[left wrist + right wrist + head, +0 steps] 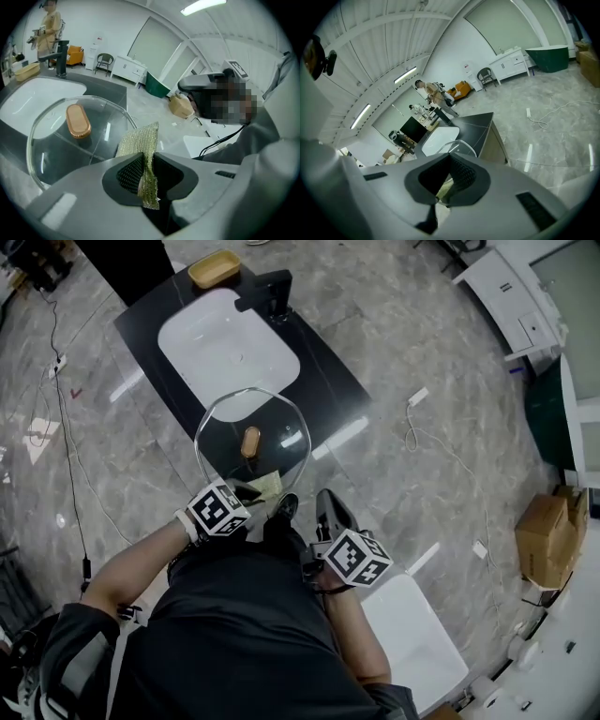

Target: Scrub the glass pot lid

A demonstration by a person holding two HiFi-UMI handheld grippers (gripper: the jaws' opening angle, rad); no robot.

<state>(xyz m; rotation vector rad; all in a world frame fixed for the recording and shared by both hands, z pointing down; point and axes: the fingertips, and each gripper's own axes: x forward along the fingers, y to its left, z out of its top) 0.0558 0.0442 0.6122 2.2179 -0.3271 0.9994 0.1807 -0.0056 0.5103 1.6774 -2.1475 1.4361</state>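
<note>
Scrub cloth in L tool, by lid

Ahead of you stands the dark rectangular counter, with the white rectangular sink basin sunk in it. The black faucet stands at the basin's far right corner, and the tan oval dish lies behind the basin. The round glass pot lid lies at the counter's near end, overlapping the basin's near edge. Your left gripper is at the lid's near rim, pinching the yellow-green mesh scrub cloth. Your right gripper is just to its right, nearer you than the lid. A brown cardboard box sits on the floor, well to your right.
</note>
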